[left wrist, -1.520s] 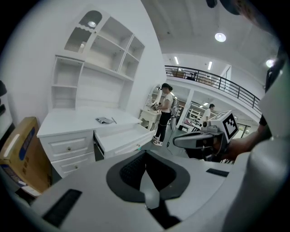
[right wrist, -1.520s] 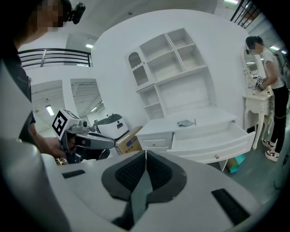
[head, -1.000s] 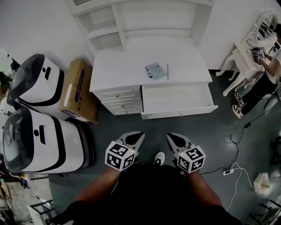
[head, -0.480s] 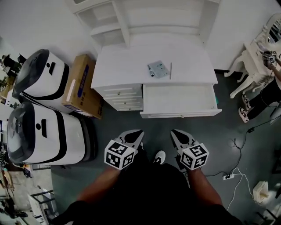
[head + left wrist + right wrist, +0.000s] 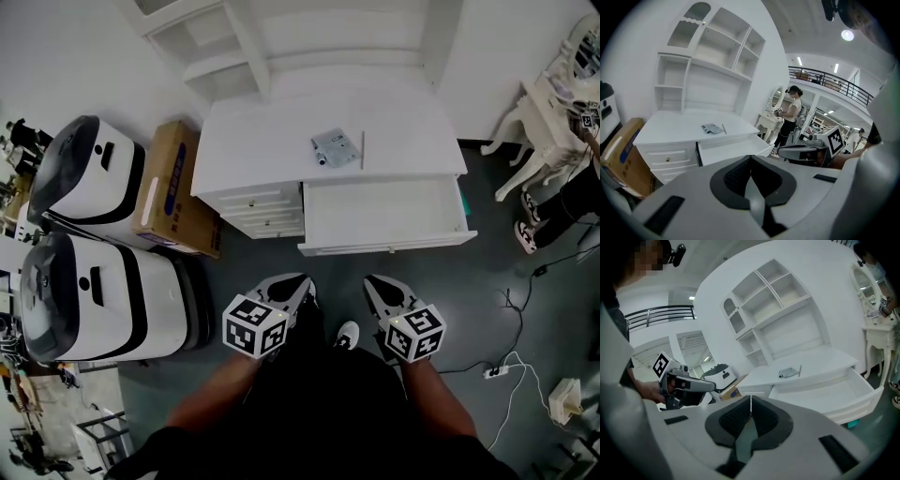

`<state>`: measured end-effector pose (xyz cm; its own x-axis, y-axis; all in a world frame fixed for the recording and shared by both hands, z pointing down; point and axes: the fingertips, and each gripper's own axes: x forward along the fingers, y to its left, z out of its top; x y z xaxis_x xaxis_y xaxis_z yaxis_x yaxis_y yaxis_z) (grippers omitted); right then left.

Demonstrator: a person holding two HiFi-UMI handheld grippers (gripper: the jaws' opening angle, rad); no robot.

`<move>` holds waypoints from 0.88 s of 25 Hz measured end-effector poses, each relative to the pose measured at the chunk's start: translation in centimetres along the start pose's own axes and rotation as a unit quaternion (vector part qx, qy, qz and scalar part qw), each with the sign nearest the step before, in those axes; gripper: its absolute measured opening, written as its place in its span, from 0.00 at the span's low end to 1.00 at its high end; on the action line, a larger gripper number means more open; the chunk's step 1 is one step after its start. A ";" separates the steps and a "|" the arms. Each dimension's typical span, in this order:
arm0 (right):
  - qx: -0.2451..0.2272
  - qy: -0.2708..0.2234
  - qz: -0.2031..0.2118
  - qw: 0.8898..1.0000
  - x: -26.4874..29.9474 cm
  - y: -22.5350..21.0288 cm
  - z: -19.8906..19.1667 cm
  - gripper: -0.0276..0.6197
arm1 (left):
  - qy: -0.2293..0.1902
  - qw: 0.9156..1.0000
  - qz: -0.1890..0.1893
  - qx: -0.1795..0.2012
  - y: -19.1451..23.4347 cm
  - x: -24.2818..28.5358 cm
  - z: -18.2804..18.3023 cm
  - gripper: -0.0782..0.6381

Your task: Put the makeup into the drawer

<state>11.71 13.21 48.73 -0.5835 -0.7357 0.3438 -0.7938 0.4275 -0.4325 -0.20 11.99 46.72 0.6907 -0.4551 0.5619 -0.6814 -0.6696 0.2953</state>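
A flat grey makeup palette with a thin pencil beside it lies on the white dresser top. It also shows small in the left gripper view and the right gripper view. Below it the wide right-hand drawer stands pulled out, with nothing in it. My left gripper and right gripper hang side by side over the dark floor, well short of the dresser. Both have their jaws shut with nothing between them.
Two white machines and a cardboard box stand left of the dresser. A shelf unit rises behind it. At far right a person stands by a white vanity table. A cable and power strip lie on the floor.
Both grippers have shifted slightly toward the dresser and stay shut. The head camera has swung a little, so the dresser sits slightly lower in view.
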 end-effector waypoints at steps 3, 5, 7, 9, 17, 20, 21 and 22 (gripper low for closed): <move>0.003 0.002 -0.011 1.000 0.2 -0.9 0.0 0.09 | -0.001 1.000 -0.002 0.010 0.4 0.6 0.6 0.12; 0.006 0.001 -0.019 1.000 0.5 -1.6 0.3 0.09 | 0.002 1.000 -0.001 0.020 0.9 1.1 0.9 0.12; 0.005 -0.001 -0.027 1.000 1.1 -2.2 0.9 0.09 | 0.005 0.999 0.001 0.040 1.6 1.6 1.3 0.12; 0.002 -0.001 -0.034 0.999 1.8 -2.5 1.5 0.09 | 0.009 0.998 0.000 0.056 2.2 2.1 1.7 0.12; -0.008 -0.003 -0.054 0.999 5.2 -4.1 5.0 0.09 | 0.007 0.998 -0.024 0.062 5.6 4.6 5.0 0.12; -0.008 -0.002 -0.063 0.998 6.7 -4.8 6.1 0.09 | 0.007 0.997 -0.032 0.064 7.1 5.7 6.4 0.12; -0.007 0.000 -0.066 0.998 7.2 -5.1 6.4 0.09 | 0.007 0.997 -0.035 0.065 7.6 6.0 6.7 0.12; -0.006 0.001 -0.069 0.998 7.7 -5.3 6.6 0.09 | 0.008 0.997 -0.037 0.066 8.1 6.4 7.0 0.12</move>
<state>12.58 1.75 48.17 -0.4688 -0.7869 0.4013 -0.8687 0.3284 -0.3709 0.35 -0.49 47.27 0.7332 -0.3925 0.5554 -0.5903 -0.7727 0.2333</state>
